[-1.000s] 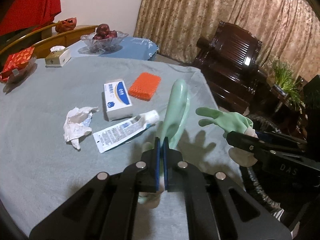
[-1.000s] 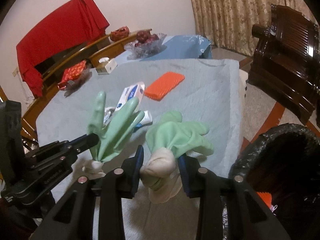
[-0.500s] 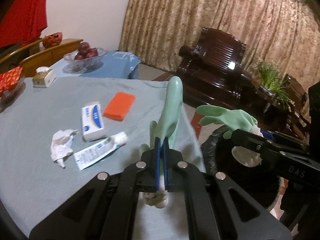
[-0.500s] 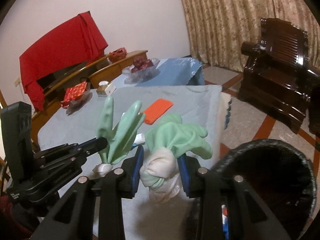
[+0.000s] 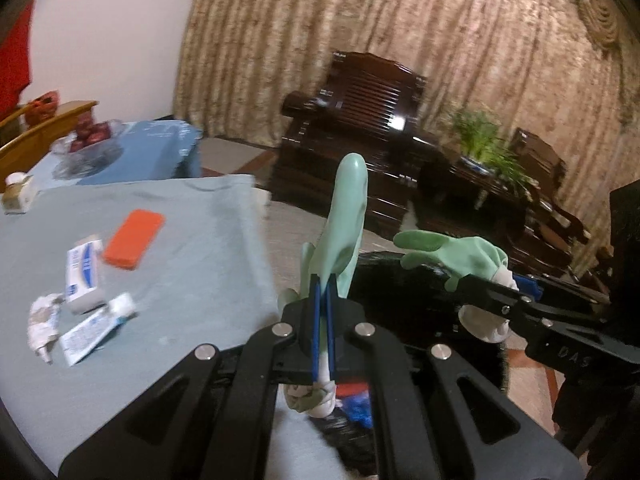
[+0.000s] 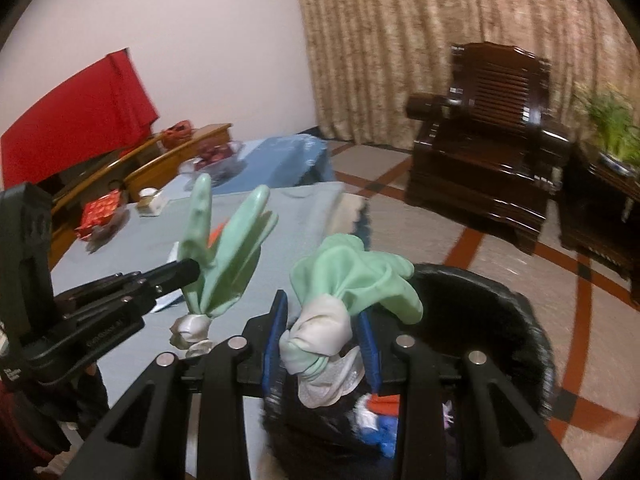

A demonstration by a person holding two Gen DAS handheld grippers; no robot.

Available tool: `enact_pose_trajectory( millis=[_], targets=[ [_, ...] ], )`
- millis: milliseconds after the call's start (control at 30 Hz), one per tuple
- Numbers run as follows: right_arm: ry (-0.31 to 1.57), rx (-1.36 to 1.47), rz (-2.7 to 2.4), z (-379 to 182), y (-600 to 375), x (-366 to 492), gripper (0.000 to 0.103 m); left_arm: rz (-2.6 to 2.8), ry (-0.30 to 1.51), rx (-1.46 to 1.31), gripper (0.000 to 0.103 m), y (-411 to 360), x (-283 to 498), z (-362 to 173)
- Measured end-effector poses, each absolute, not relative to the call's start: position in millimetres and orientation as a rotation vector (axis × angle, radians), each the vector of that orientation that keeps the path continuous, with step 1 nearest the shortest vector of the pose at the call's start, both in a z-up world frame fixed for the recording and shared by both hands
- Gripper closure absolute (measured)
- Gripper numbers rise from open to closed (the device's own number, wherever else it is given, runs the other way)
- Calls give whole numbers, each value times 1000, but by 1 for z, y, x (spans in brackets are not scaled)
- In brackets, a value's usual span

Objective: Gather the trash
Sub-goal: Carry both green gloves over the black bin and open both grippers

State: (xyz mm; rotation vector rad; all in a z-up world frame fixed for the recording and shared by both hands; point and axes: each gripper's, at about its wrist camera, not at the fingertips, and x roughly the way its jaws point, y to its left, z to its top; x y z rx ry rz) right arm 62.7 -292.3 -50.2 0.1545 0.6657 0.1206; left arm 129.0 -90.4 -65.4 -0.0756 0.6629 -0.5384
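Left gripper (image 5: 322,300): blue-padded fingers (image 5: 316,320) pressed together on a pale green glove (image 5: 344,224), clamped near its whitish cuff. Glove stands upright, one long finger pointing up; the cuff hangs bunched below the pads.

Right gripper (image 6: 320,340): fingers (image 6: 276,340) partly closed, gripping a second green glove (image 6: 352,276) by its knotted white cuff (cuff fills the gap between the pads). Glove body is crumpled and flops forward over the grip.

Both grippers are side by side; each shows in the other's view. Directly below and just ahead of them is a round bin lined with a black bag (image 6: 492,312). Right-held glove hangs over the bin's opening; left-held glove is at the bin's near edge, beside the table corner. Inside the bin: scraps in red, blue and white, not identifiable.

Table (image 5: 192,264), grey-blue cloth, lies to the left. On it: crumpled tissue (image 5: 42,320), flattened tube (image 5: 98,328), small white-and-blue box (image 5: 82,276), orange rectangular item (image 5: 134,238). Further back: tissue box (image 5: 18,196), glass bowl of dark red fruit (image 5: 86,144).

Background: dark wooden armchair (image 6: 492,136), patterned curtain, potted green plant (image 5: 486,148), red cloth (image 6: 76,108). Edges are motion-blurred.
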Motion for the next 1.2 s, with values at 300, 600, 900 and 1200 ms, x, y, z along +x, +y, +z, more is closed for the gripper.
enact_pose_trajectory(
  millis=[300,600,900,1200],
  targets=[
    [711,199,-3,-77,-348,55,69,-654,691,-27,101,-158,135,-83],
    [763,188,-96,-104,-367,54,39,-690,720,-3,49,-174,140,-104],
    [672,196,-96,-93,-356,46,8,-568,670,-6,21,-122,143,-93],
    [639,178,30,-81,-306,63,6,-397,628,-50,14,-40,135,-75]
  ],
)
